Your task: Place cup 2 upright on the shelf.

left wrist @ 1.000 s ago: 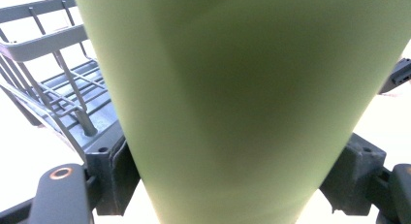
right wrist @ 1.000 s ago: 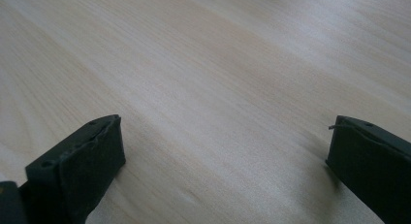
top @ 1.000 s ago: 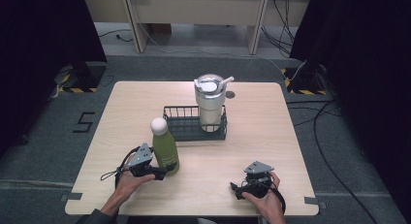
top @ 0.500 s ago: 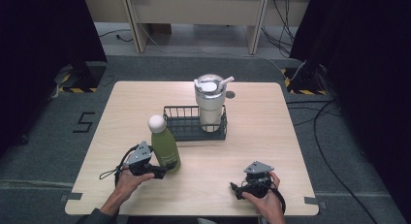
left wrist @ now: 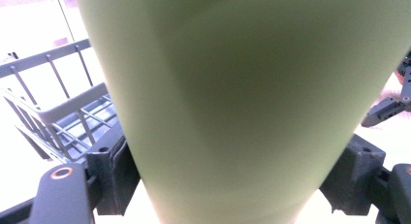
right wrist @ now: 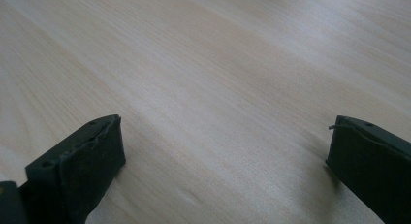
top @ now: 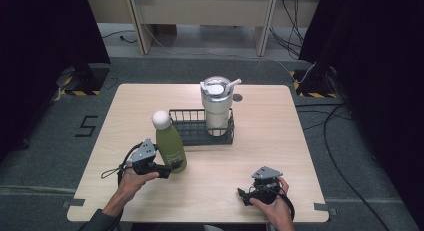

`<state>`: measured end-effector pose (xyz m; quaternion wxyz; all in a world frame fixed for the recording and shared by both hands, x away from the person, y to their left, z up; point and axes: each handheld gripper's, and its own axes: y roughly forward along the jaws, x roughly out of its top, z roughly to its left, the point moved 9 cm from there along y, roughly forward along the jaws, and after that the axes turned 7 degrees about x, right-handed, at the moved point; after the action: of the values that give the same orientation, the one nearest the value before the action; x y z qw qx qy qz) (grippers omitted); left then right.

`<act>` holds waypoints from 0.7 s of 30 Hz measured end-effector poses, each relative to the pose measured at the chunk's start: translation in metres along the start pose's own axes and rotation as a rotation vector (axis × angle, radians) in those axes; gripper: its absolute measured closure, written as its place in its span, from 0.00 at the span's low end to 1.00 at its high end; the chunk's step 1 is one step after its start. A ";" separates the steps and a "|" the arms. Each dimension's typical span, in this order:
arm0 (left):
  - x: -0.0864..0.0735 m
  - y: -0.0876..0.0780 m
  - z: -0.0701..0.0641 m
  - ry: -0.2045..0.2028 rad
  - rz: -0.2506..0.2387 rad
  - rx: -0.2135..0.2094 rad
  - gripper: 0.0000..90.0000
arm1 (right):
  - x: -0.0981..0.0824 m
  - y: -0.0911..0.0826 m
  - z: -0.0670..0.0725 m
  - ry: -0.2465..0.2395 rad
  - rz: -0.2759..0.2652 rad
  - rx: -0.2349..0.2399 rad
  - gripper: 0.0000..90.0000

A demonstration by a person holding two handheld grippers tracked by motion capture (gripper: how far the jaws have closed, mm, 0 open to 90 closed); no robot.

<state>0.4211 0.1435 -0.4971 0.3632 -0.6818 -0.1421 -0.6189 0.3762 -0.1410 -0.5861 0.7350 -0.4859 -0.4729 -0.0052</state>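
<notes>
A green bottle (top: 170, 146) with a white round cap (top: 161, 118) stands upright at the table's front left, just in front of the black wire basket (top: 197, 140). My left gripper (top: 172, 167) is shut on the bottle's lower body. In the left gripper view the green bottle (left wrist: 242, 103) sits between both pads (left wrist: 116, 170), with the basket (left wrist: 58, 112) behind it on the left. A white tumbler (top: 216, 108) with a lid and straw stands in the basket's right end. My right gripper (top: 245, 195) rests near the front edge, open, with bare wood (right wrist: 218, 64) between its jaws.
The wooden table (top: 270, 136) has open surface on its right half and along its far left. Dark curtains and cables ring the floor around it. In the left gripper view the right gripper (left wrist: 392, 105) shows at the right edge.
The green bottle and my left gripper have shifted a little away from the person, toward the basket. The right gripper has not moved.
</notes>
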 end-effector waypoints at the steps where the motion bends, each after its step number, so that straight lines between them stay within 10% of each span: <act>1: 0.002 0.001 0.001 -0.002 -0.001 0.001 0.23 | 0.000 0.000 0.000 0.000 0.000 0.000 0.00; 21: 0.039 0.009 0.008 0.005 -0.027 -0.011 0.23 | 0.000 0.000 0.000 0.000 0.000 0.000 0.00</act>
<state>0.4406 0.1330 -0.4625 0.3515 -0.6803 -0.1468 -0.6262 0.3762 -0.1410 -0.5860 0.7351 -0.4860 -0.4727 -0.0054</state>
